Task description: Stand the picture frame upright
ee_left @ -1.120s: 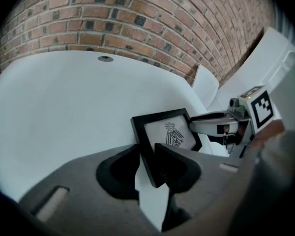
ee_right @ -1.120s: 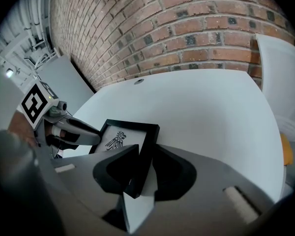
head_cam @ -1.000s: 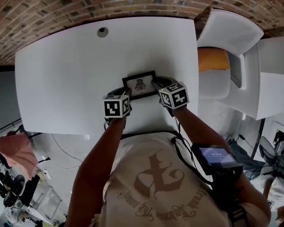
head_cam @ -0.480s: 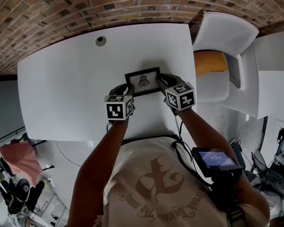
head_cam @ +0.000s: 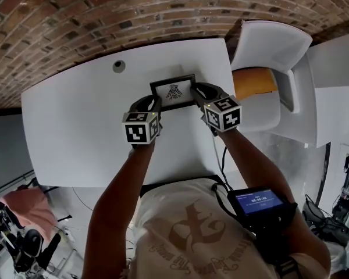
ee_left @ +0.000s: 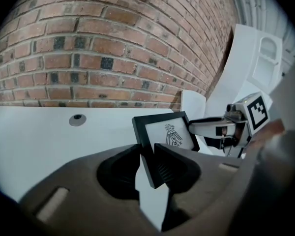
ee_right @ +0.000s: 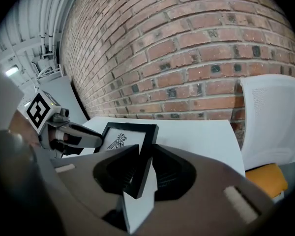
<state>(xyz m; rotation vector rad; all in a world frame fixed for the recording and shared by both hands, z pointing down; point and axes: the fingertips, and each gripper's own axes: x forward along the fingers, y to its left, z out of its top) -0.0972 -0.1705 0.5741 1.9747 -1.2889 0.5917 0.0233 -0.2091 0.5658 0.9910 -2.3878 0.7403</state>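
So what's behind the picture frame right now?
Behind the picture frame there is white table, then the brick wall. The frame's own back, and any stand on it, faces away and cannot be seen.

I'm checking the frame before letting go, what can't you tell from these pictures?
- Back of the picture frame, any stand: every view shows only its front.
- Whether its lower edge touches the table: left gripper and right gripper jaws overlap it in every view.
- Detail of the printed figure: too small in every view.
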